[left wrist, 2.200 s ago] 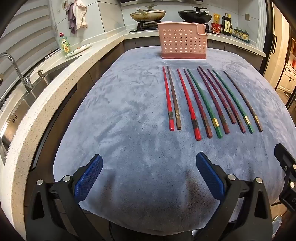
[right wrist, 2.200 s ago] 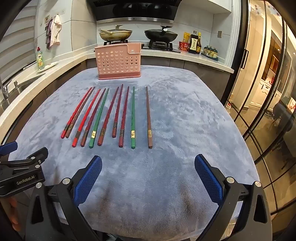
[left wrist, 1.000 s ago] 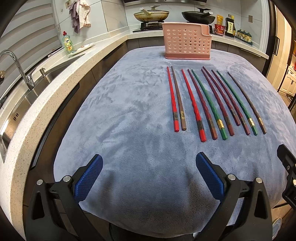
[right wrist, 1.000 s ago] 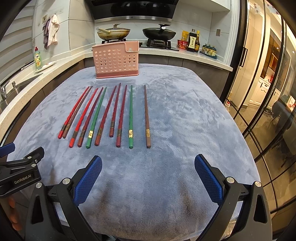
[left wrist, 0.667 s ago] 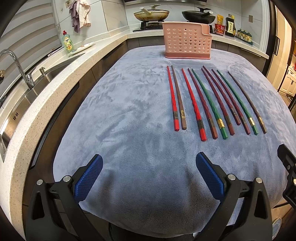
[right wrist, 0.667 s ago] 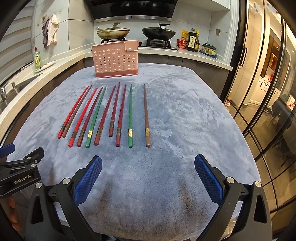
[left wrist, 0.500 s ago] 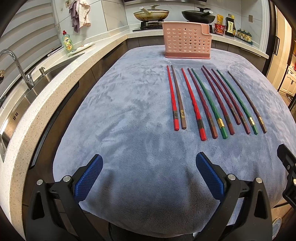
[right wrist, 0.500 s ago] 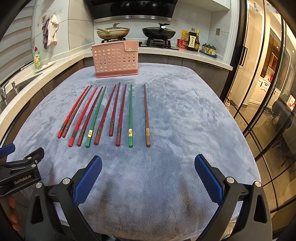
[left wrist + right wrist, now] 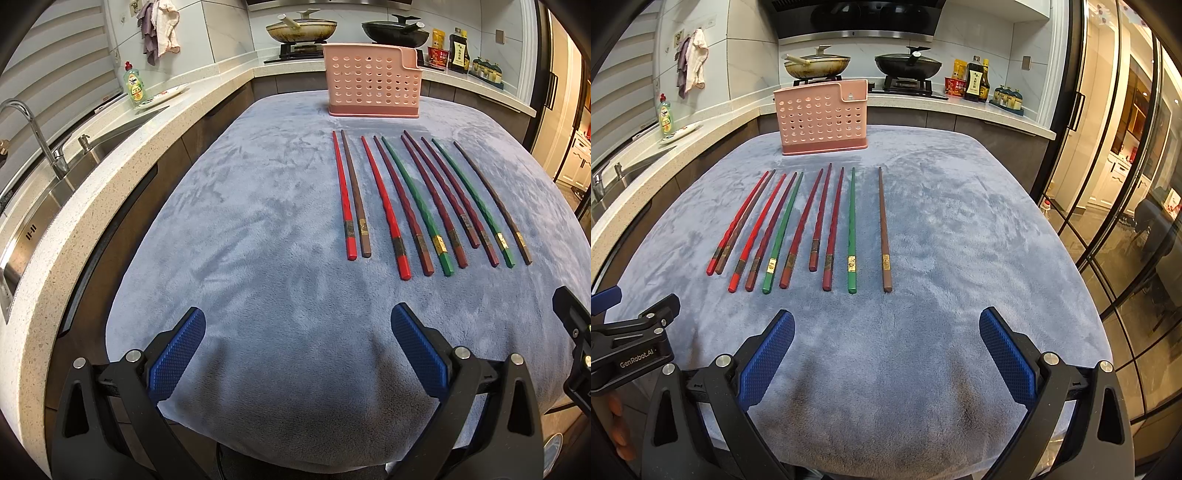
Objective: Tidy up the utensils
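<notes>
Both wide and holding nothing: left gripper (image 9: pixel 297 349) and right gripper (image 9: pixel 886 349), low over the near edge of the blue-clothed bench (image 9: pixel 258 229). Ahead of both, apart from the fingers, ten chopsticks (image 9: pixel 798 229) in a flat row; beyond them, upright pink holder (image 9: pixel 822 118).

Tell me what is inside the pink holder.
Nothing sticks out above the holder's rim, and all ten chopsticks lie on the cloth before it. Its holes show nothing clear inside; the perforated wall hides the bottom.
</notes>
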